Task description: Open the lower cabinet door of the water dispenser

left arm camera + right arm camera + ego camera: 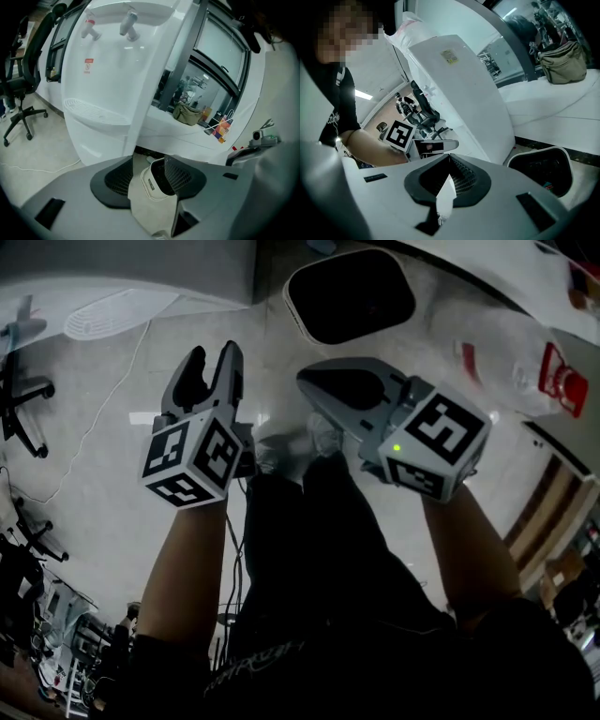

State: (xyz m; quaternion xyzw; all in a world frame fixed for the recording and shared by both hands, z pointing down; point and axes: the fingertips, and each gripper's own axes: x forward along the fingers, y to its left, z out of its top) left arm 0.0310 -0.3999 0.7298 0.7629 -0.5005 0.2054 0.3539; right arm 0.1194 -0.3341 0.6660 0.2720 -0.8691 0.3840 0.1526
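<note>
The white water dispenser [122, 61] stands ahead in the left gripper view, with two taps, a drip tray [93, 112] and the lower cabinet door [101, 143] shut beneath it. From the head view its drip tray [108, 313] shows at the top left. My left gripper [211, 362] [149, 159] is open, a short way from the door, with only floor and a bin between its jaws. My right gripper [314, 381] [450, 157] is shut and empty, off to the dispenser's side [459, 93].
A white bin [294, 307] [534, 152] with a dark inside stands on the floor to the right of the dispenser. An office chair [18, 89] stands to the left. A white cable [103, 399] trails over the floor. A bag [190, 114] lies on the white ledge behind.
</note>
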